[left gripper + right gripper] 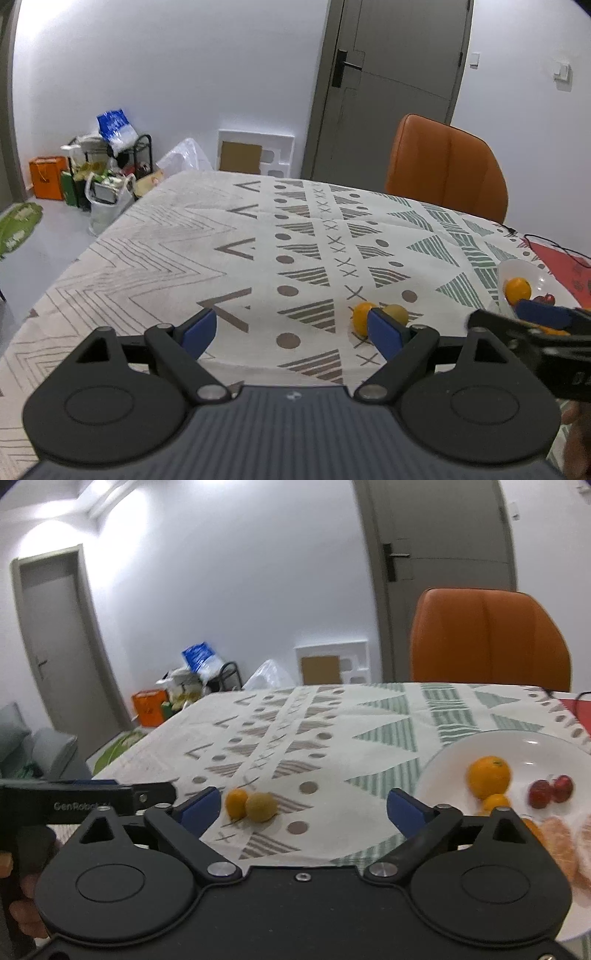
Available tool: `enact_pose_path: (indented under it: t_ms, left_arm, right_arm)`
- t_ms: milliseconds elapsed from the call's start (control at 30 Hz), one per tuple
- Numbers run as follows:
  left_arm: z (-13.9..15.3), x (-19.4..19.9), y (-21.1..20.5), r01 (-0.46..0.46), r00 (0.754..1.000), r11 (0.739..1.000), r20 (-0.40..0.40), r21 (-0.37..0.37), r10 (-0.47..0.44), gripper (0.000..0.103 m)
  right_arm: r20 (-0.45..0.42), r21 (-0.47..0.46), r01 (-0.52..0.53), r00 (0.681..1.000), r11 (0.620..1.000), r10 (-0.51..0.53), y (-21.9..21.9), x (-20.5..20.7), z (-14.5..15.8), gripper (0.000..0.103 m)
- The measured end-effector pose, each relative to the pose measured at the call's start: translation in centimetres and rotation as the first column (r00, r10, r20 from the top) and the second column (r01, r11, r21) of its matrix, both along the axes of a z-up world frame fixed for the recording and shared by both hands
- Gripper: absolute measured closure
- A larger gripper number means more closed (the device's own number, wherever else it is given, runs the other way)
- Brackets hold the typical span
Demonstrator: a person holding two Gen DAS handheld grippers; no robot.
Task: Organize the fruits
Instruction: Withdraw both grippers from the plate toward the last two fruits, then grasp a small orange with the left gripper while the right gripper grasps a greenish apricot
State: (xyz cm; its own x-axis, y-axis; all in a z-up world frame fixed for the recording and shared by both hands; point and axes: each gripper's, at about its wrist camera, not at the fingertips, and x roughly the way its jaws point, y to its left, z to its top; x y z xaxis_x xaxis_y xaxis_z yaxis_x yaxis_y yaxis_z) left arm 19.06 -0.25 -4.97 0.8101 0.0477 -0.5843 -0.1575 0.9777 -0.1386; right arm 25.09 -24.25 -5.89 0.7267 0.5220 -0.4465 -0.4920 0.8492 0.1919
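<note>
The task is partly done, judging from how the fruit lies.

Collected: the white plate (pixel 458 749) at the right side of the table holds an orange (pixel 489 776), a smaller orange fruit (pixel 495 802) just in front of it, two small red fruits (pixel 550 790) side by side, and peeled orange segments (pixel 561 843) near the front rim. The segments run partly behind the tool body, so their full number cannot be told.

Outstanding: two pieces sit loose on the patterned tablecloth (pixel 332 738), well apart from the plate. They are a small orange fruit (pixel 236 804) and a yellow-green round fruit (pixel 261 806), touching or very nearly touching each other. No other loose fruit shows on the cloth in either view.

Tools: the left gripper (pixel 291 334) has its jaws spread wide with nothing between the pads. In its own view the two loose fruits lie beyond and partly behind its right-hand blue pad, not between the jaws. The right gripper (pixel 303 808) is likewise spread and pinches nothing; the loose pair lies ahead of it, just inside its left-hand pad, on the cloth and untouched. Neither tool carries fruit.

Assessment: two items appear to remain, both within reach of either tool. Because they sit together, closing on one risks nudging the other, and both are round and likely to roll. An orange chair (pixel 487 638) stands at the far side and does not interfere.
</note>
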Motion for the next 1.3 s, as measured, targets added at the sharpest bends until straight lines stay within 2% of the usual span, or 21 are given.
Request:
enact_pose_path:
  t_ms: [267, 400, 600, 800, 833, 900, 933, 1300]
  left_arm:
    - [-0.6, 0.7, 1.2, 0.033, 0.999, 0.998, 0.000, -0.058, -0.033, 0.016]
    - [-0.9, 1.0, 2.0, 0.034, 0.999, 0.996, -0.003, -0.085, -0.034, 0.021]
    - [-1.1, 1.3, 2.9, 0.037, 0.999, 0.993, 0.000, -0.111, -0.037, 0.039]
    - [-1.2, 1.5, 3.5, 0.030, 1.000, 0.992, 0.001, -0.124, -0.030, 0.046]
    - [-1.2, 1.5, 3.5, 0.030, 1.000, 0.992, 0.002, -0.125, -0.030, 0.046]
    - [-1.1, 1.5, 3.5, 0.034, 0.999, 0.992, 0.005, -0.125, -0.033, 0.047]
    - [-1.1, 1.5, 3.4, 0.037, 0.999, 0.992, 0.006, -0.123, -0.037, 0.047]
    - [-1.3, 2.6, 1.6, 0.084, 0.996, 0.990, 0.007, -0.117, -0.084, 0.048]
  right_arm:
    - [-0.025, -0.050, -0.035, 0.999, 0.998, 0.034, 2.2, 1.2, -0.4, 0.037]
    - [-0.044, -0.056, -0.058, 0.997, 0.997, 0.055, 3.2, 1.6, -0.8, 0.047]
    - [-0.066, -0.073, -0.083, 0.995, 0.994, 0.078, 4.4, 2.1, -1.2, 0.056]
    - [-0.080, -0.084, -0.093, 0.993, 0.992, 0.086, 5.2, 2.8, -1.7, 0.058]
    - [-0.084, -0.087, -0.094, 0.993, 0.992, 0.087, 5.4, 3.0, -1.9, 0.060]
    - [-0.096, -0.091, -0.103, 0.991, 0.990, 0.095, 5.5, 3.2, -2.2, 0.075]
    - [-0.101, -0.085, -0.115, 0.989, 0.990, 0.106, 5.5, 3.3, -2.2, 0.078]
    - [-0.079, -0.077, -0.061, 0.995, 0.995, 0.055, 2.9, 2.6, -1.3, 0.078]
